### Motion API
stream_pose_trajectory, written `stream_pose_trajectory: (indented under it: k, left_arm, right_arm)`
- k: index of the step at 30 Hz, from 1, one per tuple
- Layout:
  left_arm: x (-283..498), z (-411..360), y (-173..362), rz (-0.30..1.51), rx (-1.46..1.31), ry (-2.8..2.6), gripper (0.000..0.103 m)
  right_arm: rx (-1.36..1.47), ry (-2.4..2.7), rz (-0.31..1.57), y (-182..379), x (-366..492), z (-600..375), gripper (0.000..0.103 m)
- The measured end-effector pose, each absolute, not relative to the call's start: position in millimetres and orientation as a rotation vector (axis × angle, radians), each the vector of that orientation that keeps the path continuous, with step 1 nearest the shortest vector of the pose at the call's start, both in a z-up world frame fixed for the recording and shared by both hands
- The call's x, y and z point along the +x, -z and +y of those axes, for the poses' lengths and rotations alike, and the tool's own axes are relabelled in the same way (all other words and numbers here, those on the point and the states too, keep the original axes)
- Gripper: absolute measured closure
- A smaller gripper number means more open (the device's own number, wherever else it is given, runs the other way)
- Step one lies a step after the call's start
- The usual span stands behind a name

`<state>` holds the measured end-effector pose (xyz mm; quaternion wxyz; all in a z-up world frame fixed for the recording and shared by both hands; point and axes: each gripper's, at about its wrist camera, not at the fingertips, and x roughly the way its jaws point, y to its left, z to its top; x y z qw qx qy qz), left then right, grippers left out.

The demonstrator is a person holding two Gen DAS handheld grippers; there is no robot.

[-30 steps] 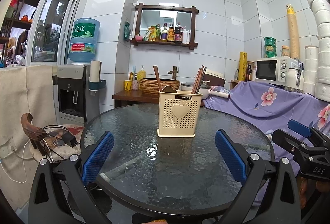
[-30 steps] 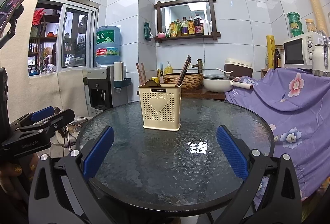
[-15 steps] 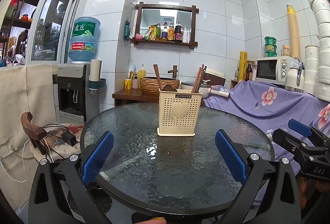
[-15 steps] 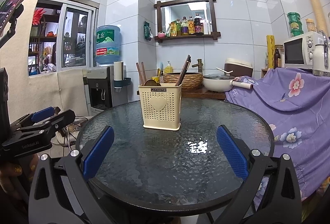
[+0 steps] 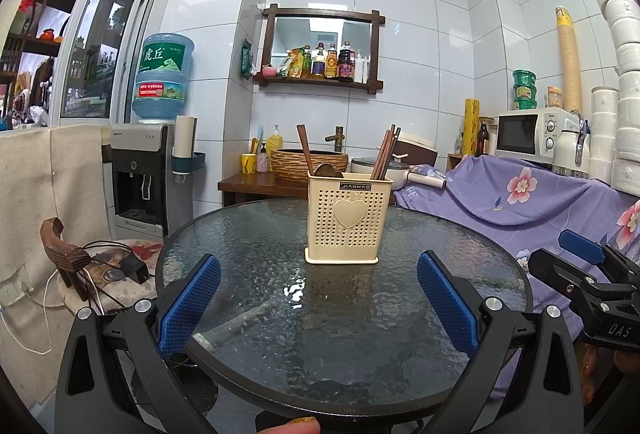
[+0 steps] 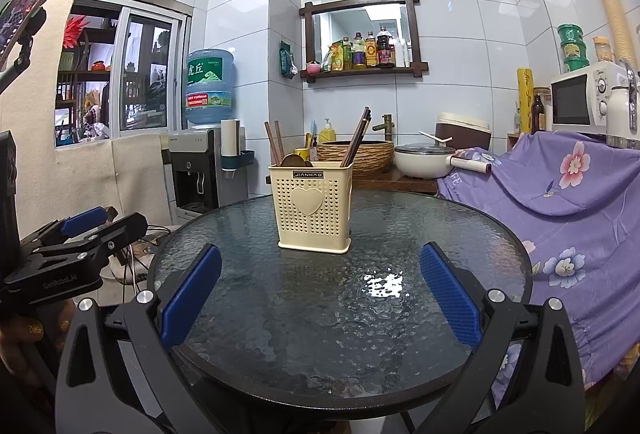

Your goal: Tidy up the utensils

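Note:
A cream perforated utensil holder [image 5: 347, 217] with a heart on its front stands upright on the round glass table [image 5: 344, 322]. It also shows in the right wrist view [image 6: 314, 209]. Brown chopsticks [image 5: 385, 153] and a wooden spoon [image 5: 316, 162] stick out of it. My left gripper [image 5: 318, 300] is open and empty, at the table's near edge. My right gripper [image 6: 320, 296] is open and empty too, well short of the holder. The right gripper shows at the right edge of the left wrist view [image 5: 588, 274]; the left gripper shows at the left of the right wrist view [image 6: 80, 238].
A purple flowered cloth [image 5: 532, 194] covers furniture right of the table, with a microwave [image 5: 532, 134] on it. A water dispenser [image 5: 148, 170] and a stool with cables [image 5: 100, 266] stand to the left. A side table with a basket and a pot [image 6: 424, 158] lies behind.

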<state>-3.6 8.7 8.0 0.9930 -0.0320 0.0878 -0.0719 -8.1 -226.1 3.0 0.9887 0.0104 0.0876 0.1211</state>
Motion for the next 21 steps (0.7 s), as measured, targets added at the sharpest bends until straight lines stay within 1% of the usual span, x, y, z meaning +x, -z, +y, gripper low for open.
stream_pose_trajectory:
  k: [21]
  left_arm:
    - [-3.5,9.5,-6.0,0.176,-0.061,0.141,0.006]
  right_arm:
    - [0.024,-0.241,0.178,-5.0,-6.3,-225.3,0.006]
